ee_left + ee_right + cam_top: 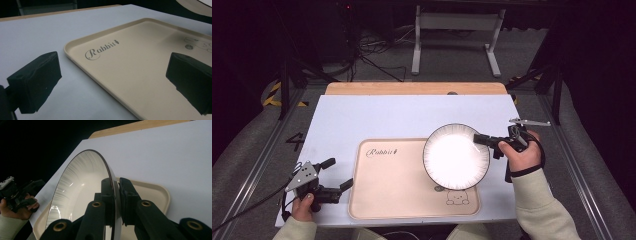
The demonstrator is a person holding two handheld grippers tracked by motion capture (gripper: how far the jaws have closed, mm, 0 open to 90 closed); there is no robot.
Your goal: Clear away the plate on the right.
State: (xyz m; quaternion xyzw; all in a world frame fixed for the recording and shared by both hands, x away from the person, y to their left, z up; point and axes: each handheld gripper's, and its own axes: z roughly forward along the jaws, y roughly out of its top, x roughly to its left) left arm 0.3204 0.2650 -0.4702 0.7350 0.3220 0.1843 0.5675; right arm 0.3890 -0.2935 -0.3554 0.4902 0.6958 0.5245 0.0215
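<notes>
Plate: rim pinched in right gripper, held above tray
Right gripper: jaws clamped on the rim
Left gripper: jaws wide apart, nothing between, tray edge just ahead

White plate, glossy inside, with a thin dark rim and fine grey streaks raying in from the edge; beige tray, plain but for the dark script word "Rabbit" at one corner and a small line-drawn animal at another; pale grey-white worktop, with a light wooden strip along its far edge; black right gripper, brass-coloured rivets on its jaws in the right gripper view; black left gripper topped by a grey plate; cream sleeves; dark floor beyond.
</notes>
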